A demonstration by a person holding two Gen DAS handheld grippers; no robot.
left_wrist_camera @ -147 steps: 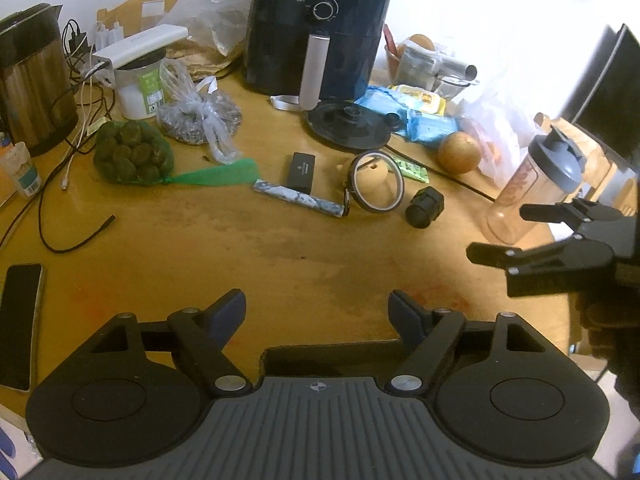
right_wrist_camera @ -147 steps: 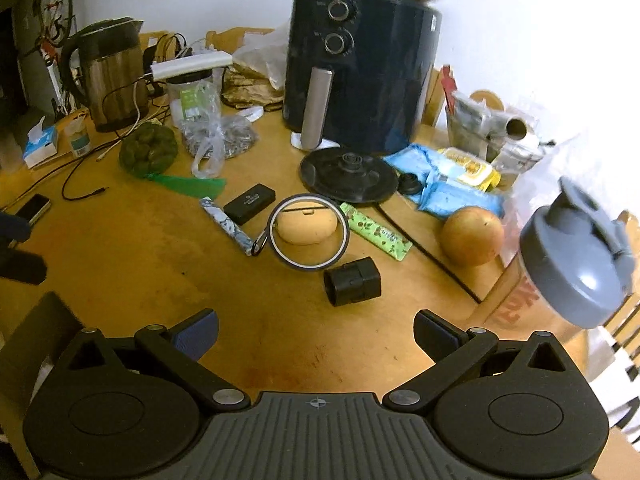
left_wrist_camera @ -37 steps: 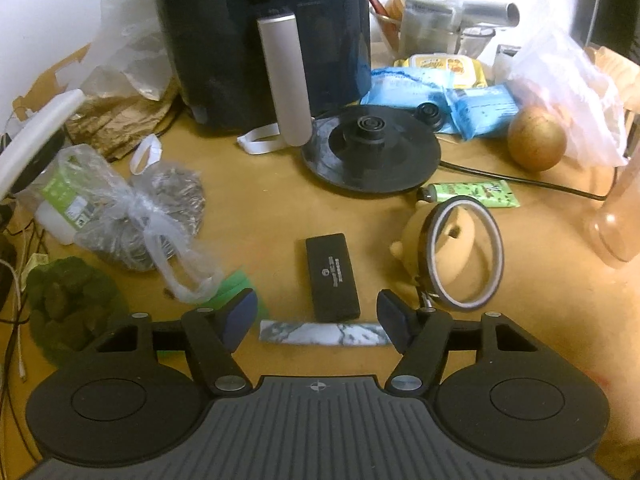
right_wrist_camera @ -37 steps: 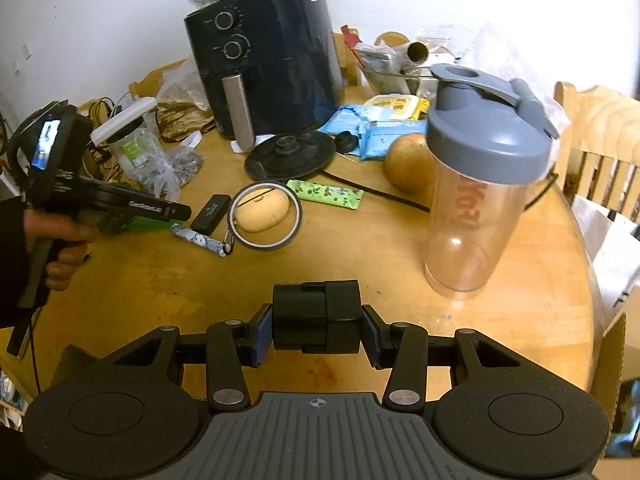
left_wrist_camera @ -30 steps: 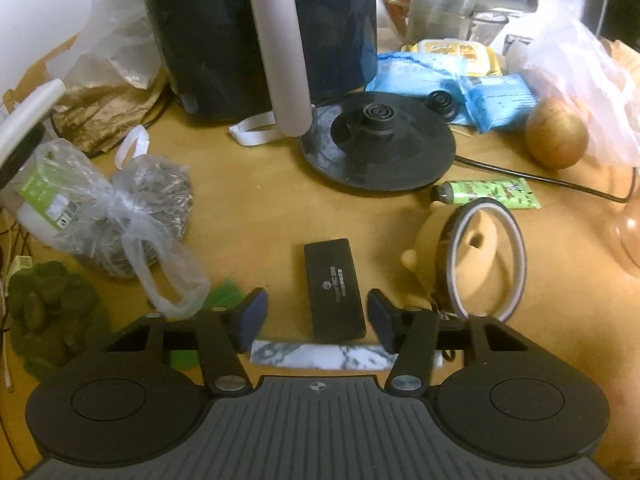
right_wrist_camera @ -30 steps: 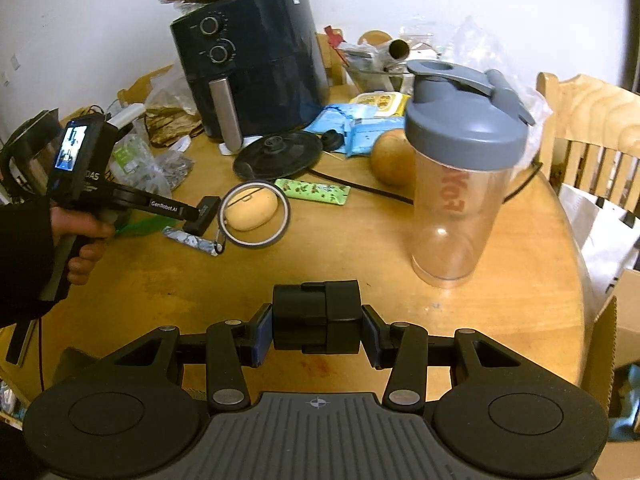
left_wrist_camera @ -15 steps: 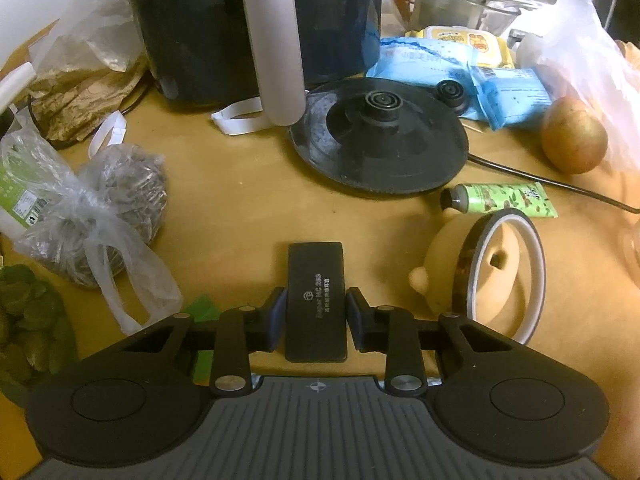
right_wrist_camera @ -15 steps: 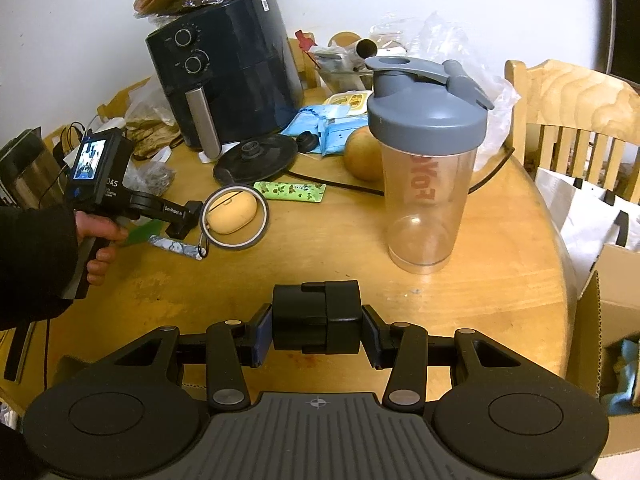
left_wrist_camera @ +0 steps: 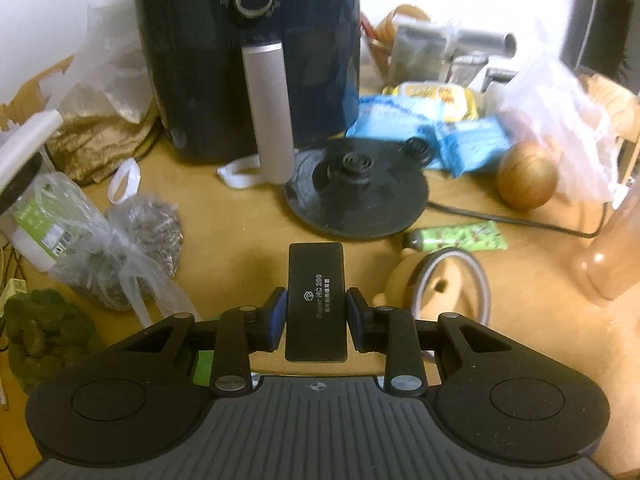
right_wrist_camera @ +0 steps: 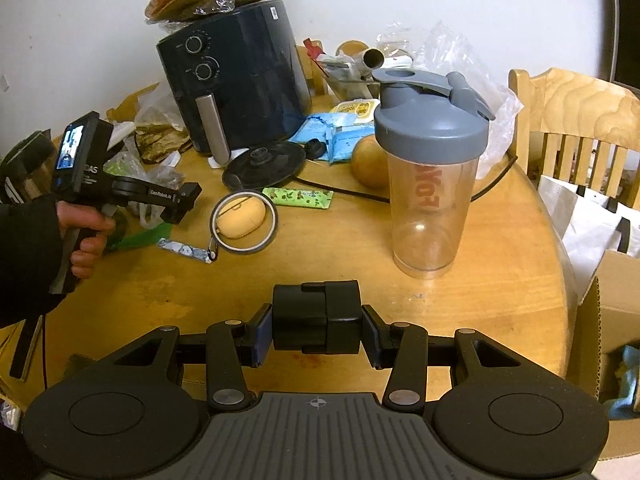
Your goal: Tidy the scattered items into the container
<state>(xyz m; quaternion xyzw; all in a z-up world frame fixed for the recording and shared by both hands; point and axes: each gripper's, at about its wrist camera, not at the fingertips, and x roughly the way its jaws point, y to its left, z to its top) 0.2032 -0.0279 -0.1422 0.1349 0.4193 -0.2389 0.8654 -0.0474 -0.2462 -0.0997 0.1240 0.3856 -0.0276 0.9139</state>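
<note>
My left gripper [left_wrist_camera: 316, 314] is shut on a flat black rectangular case [left_wrist_camera: 316, 280] with pale lettering, held just above the wooden table [left_wrist_camera: 240, 248]. In the right wrist view this left gripper [right_wrist_camera: 180, 200] hangs at the left, gripped by a hand in a dark sleeve. My right gripper [right_wrist_camera: 316, 330] is shut on a chunky black block [right_wrist_camera: 316, 316] over the table's near side. A cardboard box [right_wrist_camera: 612, 312] stands open beyond the table's right edge. A tape ring [right_wrist_camera: 244, 216] around a yellow pod, a marbled stick [right_wrist_camera: 186, 250] and a green tube [right_wrist_camera: 298, 196] lie on the table.
A shaker bottle [right_wrist_camera: 432, 184] with a grey lid stands right of centre. A black air fryer [right_wrist_camera: 236, 76], a kettle base [right_wrist_camera: 264, 166], blue packets [right_wrist_camera: 328, 132] and a round brown fruit [right_wrist_camera: 366, 164] fill the back. A wooden chair [right_wrist_camera: 576, 120] stands at the right.
My left gripper shut on the black case and raised it off the table. The right gripper kept its hold on the black block and hardly moved.
</note>
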